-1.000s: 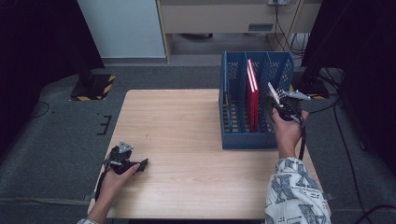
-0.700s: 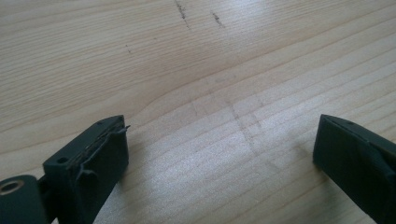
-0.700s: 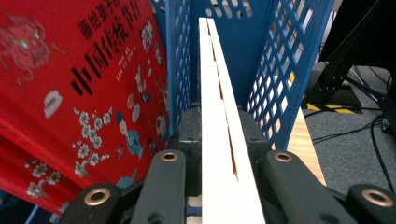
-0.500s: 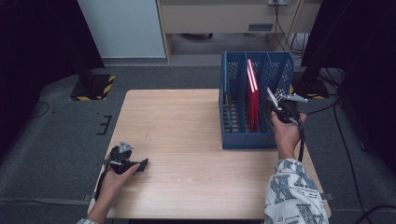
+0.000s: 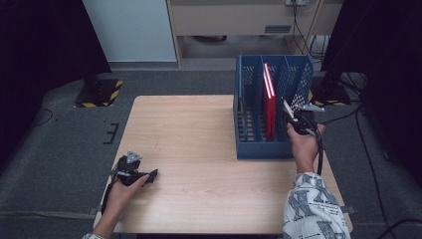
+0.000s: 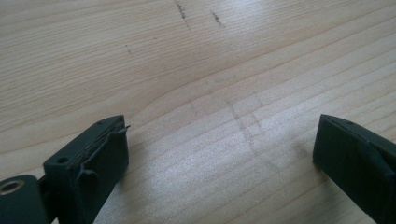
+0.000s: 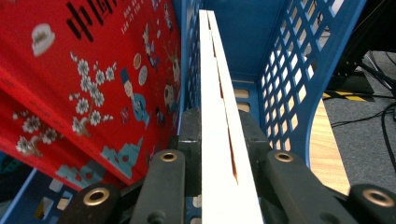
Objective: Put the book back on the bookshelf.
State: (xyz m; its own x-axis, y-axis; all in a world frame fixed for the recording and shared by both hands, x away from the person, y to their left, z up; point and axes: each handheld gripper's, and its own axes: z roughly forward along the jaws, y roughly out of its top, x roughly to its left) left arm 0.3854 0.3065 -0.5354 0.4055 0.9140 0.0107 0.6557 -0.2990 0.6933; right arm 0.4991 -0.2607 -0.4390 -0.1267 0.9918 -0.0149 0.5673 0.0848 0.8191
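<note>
A blue lattice file rack (image 5: 259, 149) stands on the right of the wooden table (image 5: 199, 149). A red book (image 5: 269, 107) stands upright in its middle compartment. My right gripper (image 5: 297, 119) is shut on a thin book seen edge-on, its white edge (image 7: 215, 116) running into the right compartment, between the divider and the rack's lattice wall (image 7: 299, 70). The red book's illustrated cover (image 7: 84, 84) leans just left of it. My left gripper (image 5: 149, 176) rests low on the table near the front left corner. It is open (image 6: 219, 140), with bare wood between its fingers.
The rack's left compartment (image 5: 246, 109) holds nothing I can see. Cables (image 5: 343, 117) and a black stand foot (image 5: 328, 94) lie on the floor to the right of the table. A yellow-striped base (image 5: 97, 92) sits on the floor at the left.
My right gripper with the thin book has sunk slightly at the rack's right compartment. The left gripper has not moved.
</note>
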